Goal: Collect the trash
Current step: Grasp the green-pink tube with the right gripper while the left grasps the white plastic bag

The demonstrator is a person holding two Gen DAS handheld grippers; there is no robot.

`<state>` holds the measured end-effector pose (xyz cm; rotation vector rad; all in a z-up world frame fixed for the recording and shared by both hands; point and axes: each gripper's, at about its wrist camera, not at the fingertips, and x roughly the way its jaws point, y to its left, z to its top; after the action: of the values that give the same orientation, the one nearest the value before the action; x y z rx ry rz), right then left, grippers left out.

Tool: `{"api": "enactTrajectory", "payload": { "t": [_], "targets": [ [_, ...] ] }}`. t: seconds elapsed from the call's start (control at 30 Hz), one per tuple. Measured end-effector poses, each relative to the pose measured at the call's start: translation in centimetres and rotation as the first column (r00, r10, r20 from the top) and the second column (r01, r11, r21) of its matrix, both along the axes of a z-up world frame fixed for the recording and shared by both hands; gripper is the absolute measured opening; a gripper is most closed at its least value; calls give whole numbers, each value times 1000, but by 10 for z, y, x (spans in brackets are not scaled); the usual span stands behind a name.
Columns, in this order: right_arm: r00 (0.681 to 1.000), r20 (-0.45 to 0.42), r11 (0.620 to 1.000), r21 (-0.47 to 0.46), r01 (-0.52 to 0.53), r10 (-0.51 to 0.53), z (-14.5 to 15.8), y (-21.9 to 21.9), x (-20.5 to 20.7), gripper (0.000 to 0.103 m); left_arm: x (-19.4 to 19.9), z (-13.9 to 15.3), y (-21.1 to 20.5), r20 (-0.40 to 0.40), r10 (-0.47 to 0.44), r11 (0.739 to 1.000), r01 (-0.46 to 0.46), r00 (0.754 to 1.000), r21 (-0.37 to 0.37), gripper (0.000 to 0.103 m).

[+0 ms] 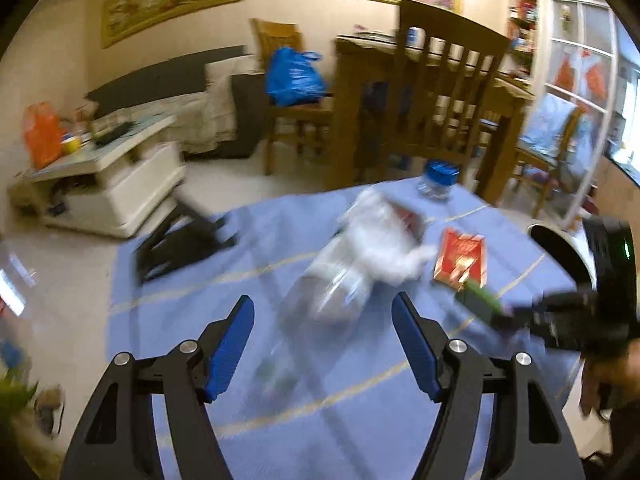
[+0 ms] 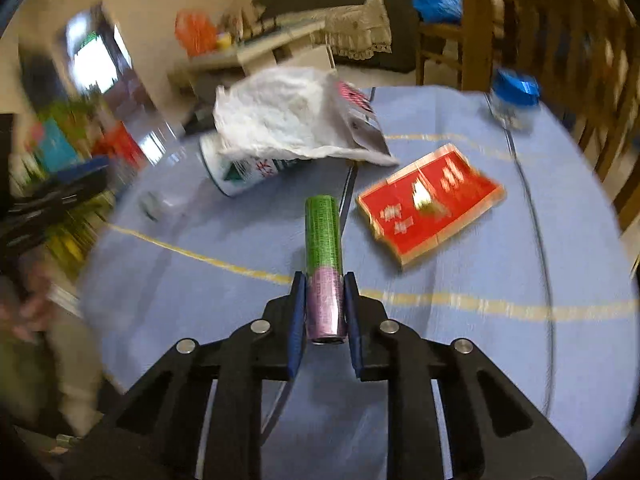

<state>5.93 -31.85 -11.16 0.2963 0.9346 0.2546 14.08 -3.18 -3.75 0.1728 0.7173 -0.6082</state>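
My right gripper (image 2: 324, 280) is shut on a green and pink roll of bags (image 2: 323, 236), held above the blue tablecloth (image 2: 460, 360). The roll also shows in the left wrist view (image 1: 478, 298), at the right. My left gripper (image 1: 322, 312) is open and empty, with a clear plastic bottle (image 1: 340, 280) lying just ahead between its fingers. A crumpled white bag (image 2: 288, 116) lies over a white can (image 2: 240, 172). A red packet (image 2: 432, 200) lies flat to the right of them. The frames are blurred.
A blue-capped jar (image 2: 514, 96) stands at the table's far edge. Wooden chairs (image 1: 448, 92) and a dining table stand behind. A white bin (image 1: 560, 248) stands at the right edge. A low white table (image 1: 104, 168) with clutter is at the left.
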Motion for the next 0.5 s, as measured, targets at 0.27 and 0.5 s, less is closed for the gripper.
{"api": "enactTrajectory", "payload": {
  "t": [0.27, 0.5],
  "targets": [
    [995, 10, 989, 107, 101, -103, 10, -43, -42, 19, 72, -26, -89, -131, -61, 992, 75, 990, 101, 37],
    [986, 44, 978, 142, 150, -158, 19, -60, -60, 19, 55, -15, -76, -28, 5, 990, 0, 1000, 142, 3]
  ]
}}
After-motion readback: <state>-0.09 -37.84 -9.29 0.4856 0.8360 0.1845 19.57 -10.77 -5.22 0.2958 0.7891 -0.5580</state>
